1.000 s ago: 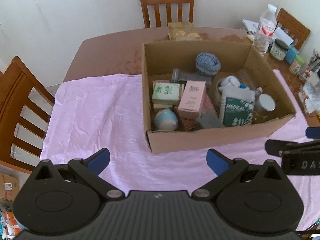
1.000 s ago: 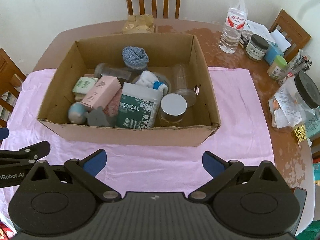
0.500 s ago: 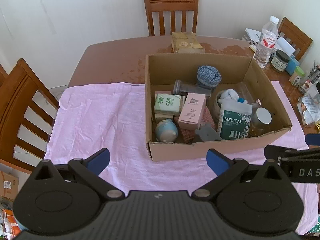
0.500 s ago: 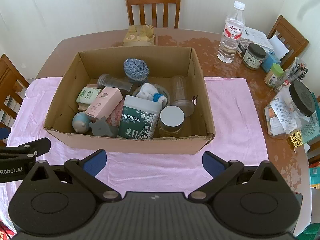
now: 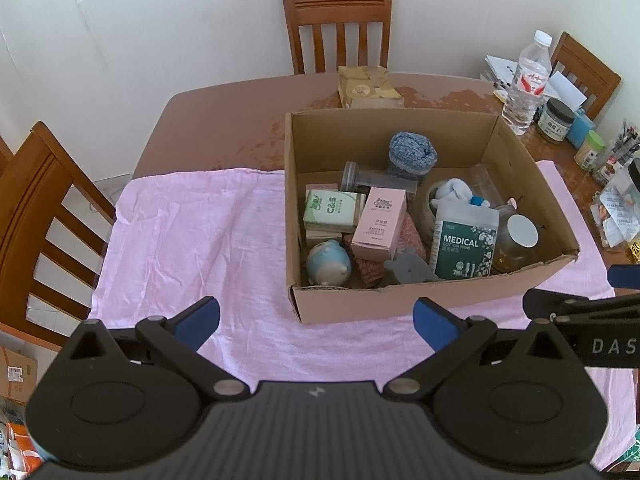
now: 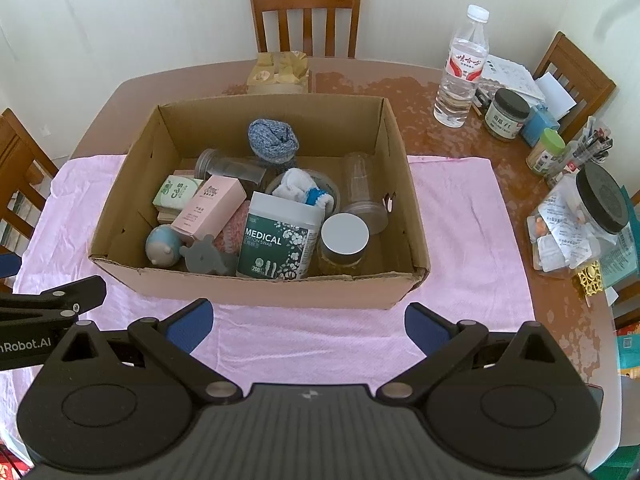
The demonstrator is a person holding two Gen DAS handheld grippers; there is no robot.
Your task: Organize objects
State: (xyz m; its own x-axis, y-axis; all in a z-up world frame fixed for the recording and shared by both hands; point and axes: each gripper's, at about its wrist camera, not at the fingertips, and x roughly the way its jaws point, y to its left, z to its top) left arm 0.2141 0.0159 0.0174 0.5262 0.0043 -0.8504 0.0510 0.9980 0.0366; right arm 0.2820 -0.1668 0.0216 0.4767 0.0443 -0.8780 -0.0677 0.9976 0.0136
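Both hand-held grippers, left (image 5: 316, 320) & right (image 6: 308, 320), spread wide, empty, over pink cloth (image 5: 192, 240). Cardboard box (image 6: 256, 284) holds jumbled items. Fits pre-unpack or post-pack; can't tell which.

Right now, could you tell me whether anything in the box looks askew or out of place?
Yes: in the cardboard box, a clear jar and a clear cup lie on their sides, and the pink carton leans tilted on the pile.
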